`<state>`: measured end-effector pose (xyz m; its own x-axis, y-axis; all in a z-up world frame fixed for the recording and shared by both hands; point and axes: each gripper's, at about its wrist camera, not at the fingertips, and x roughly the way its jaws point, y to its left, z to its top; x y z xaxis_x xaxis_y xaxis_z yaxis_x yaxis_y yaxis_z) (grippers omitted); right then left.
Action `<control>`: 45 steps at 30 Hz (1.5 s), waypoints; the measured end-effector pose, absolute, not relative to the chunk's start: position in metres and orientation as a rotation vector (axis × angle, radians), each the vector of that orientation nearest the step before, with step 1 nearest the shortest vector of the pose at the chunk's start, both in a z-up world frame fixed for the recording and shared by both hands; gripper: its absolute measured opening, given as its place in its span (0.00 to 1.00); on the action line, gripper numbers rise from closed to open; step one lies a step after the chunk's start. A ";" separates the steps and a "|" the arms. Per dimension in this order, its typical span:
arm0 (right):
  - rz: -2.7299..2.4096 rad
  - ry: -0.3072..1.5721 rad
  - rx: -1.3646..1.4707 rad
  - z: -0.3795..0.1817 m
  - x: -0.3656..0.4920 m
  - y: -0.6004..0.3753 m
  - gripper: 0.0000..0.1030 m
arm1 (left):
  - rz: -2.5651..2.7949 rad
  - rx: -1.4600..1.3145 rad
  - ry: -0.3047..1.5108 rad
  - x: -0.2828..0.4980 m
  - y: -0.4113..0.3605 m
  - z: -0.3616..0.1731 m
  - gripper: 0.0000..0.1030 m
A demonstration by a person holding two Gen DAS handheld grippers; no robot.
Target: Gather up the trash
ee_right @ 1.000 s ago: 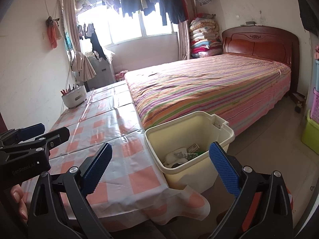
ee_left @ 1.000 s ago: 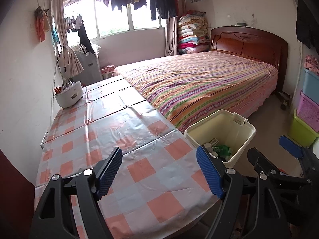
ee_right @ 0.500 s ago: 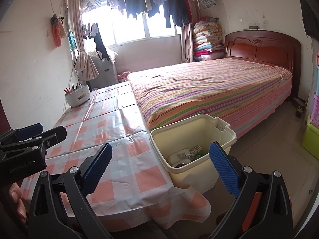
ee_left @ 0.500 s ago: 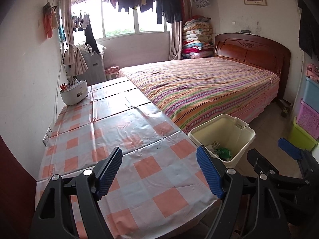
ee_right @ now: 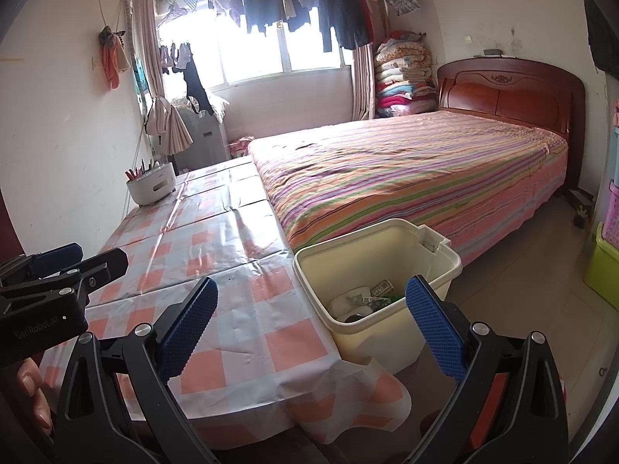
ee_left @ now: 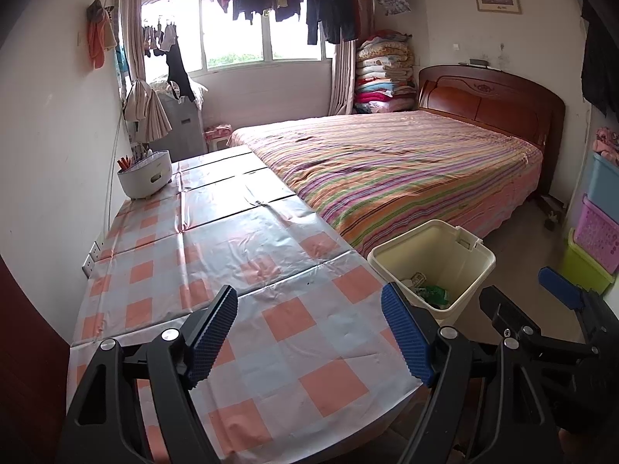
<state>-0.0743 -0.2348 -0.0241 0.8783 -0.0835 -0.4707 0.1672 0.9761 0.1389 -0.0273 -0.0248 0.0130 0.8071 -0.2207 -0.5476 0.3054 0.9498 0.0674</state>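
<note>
Both tools, left point(ee_left: 309, 338) and right point(ee_right: 311, 323), gape wide w/ nothing held. Bin point(ee_right: 387, 332) sits tight by the bench point(ee_left: 240, 255) edge, so a sloppy swing prob knocks it over.

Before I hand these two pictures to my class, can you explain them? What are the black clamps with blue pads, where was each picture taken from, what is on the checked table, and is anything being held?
No robot here: a person carries two hand-held clamps, each with its own camera looking forward between the jaws. One picture comes from the left gripper, the other from the right gripper; each also glimpses its partner at the edge. Both stand open and hold nothing. On the table, only a white pot of pens stands at the far end. Beside the table sits a cream bin with trash already inside.
</note>
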 end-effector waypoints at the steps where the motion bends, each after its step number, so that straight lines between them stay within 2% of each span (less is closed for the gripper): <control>1: -0.131 0.483 0.180 -0.025 -0.074 -0.235 0.93 | -0.283 0.153 0.565 -0.027 -0.025 0.013 0.73; 45: -0.139 0.561 0.272 -0.056 -0.042 -0.268 0.93 | -0.281 0.202 0.638 0.002 -0.050 -0.006 0.73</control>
